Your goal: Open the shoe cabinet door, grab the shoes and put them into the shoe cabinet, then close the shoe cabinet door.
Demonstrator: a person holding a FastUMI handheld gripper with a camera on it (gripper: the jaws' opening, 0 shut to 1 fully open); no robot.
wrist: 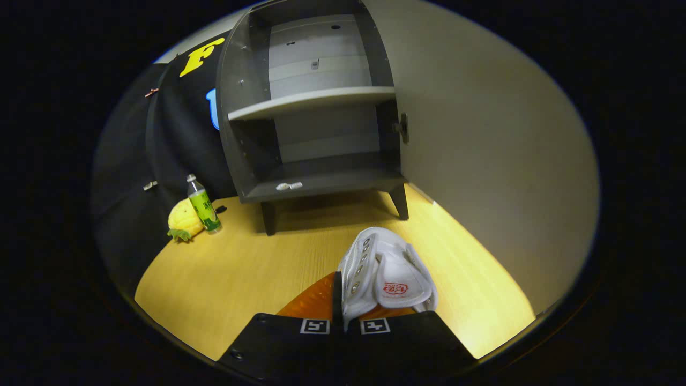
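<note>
A white shoe (pixel 383 273) with metal eyelets and a red mark on its tongue hangs pinched between my fingers, raised above the wooden floor (pixel 252 268). My gripper (pixel 344 308) is shut on the shoe's side wall. Beyond it stands the grey shoe cabinet (pixel 313 107) on short dark legs. Its door (pixel 482 139) is swung wide open to the right, with a dark knob (pixel 403 127) on its edge. Inside are a middle shelf (pixel 311 101) and a bottom shelf (pixel 321 179), both bare except for a small pale object (pixel 288 186) at the bottom shelf's front edge.
A green-labelled bottle (pixel 203 206) and a yellow pineapple-like toy (pixel 183 220) stand on the floor left of the cabinet, against the black cloth wall. The open door lines the whole right side.
</note>
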